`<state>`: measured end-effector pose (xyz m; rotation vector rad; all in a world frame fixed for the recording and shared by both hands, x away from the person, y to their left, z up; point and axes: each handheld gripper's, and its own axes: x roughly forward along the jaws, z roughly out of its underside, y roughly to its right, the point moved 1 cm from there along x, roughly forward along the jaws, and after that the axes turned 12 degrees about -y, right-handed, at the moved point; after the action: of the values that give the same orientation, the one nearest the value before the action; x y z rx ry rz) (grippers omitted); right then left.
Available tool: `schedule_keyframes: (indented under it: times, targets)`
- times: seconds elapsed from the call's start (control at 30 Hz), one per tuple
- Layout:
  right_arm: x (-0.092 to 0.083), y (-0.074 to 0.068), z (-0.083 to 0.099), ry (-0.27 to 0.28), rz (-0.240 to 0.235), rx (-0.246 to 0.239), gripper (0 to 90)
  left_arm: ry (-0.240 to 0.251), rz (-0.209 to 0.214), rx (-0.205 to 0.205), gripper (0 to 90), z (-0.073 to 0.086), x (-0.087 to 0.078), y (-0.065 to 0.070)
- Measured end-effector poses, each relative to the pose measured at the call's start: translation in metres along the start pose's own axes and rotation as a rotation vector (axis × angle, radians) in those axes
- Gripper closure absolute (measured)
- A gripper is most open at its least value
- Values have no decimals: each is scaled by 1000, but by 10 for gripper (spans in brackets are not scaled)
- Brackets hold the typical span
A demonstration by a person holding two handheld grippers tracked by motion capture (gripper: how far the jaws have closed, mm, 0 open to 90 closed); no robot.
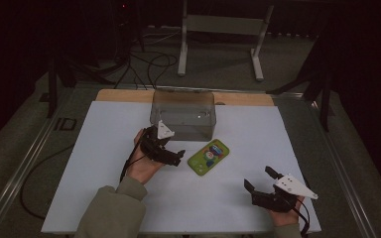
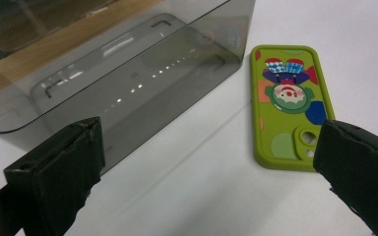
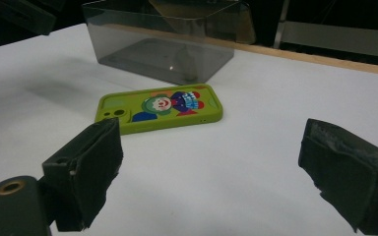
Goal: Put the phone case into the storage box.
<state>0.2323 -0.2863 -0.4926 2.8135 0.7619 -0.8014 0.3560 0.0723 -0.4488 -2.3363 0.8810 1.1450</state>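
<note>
A green phone case (image 1: 209,156) with a cartoon clown print lies flat on the white sheet (image 1: 104,148), just in front of a smoky clear plastic box (image 1: 182,115). My left gripper (image 1: 171,148) is open, held just left of the case and in front of the box. In the left gripper view, the case (image 2: 288,105) lies ahead beside the right jaw, and the box (image 2: 118,73) is empty. My right gripper (image 1: 259,177) is open near the front right of the sheet. From there the case (image 3: 160,109) and box (image 3: 167,44) lie farther off.
A wooden table strip (image 1: 243,98) shows behind the sheet. Beyond it stand a white frame's legs (image 1: 182,49) and cables (image 1: 149,64) on the floor. A metal rail (image 1: 25,163) runs along the table's left side.
</note>
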Motion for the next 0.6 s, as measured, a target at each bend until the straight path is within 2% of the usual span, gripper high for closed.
schedule_keyframes:
  times: [0.3, 0.6]
  targets:
    - [0, 0, 0, 0, -1, -1, 94, -66, 29, 19, 0, -10, 18, 7]
    - [0, 1, 0, 0, -5, 1, 94, -110, 57, 22, 0, -23, 34, 15]
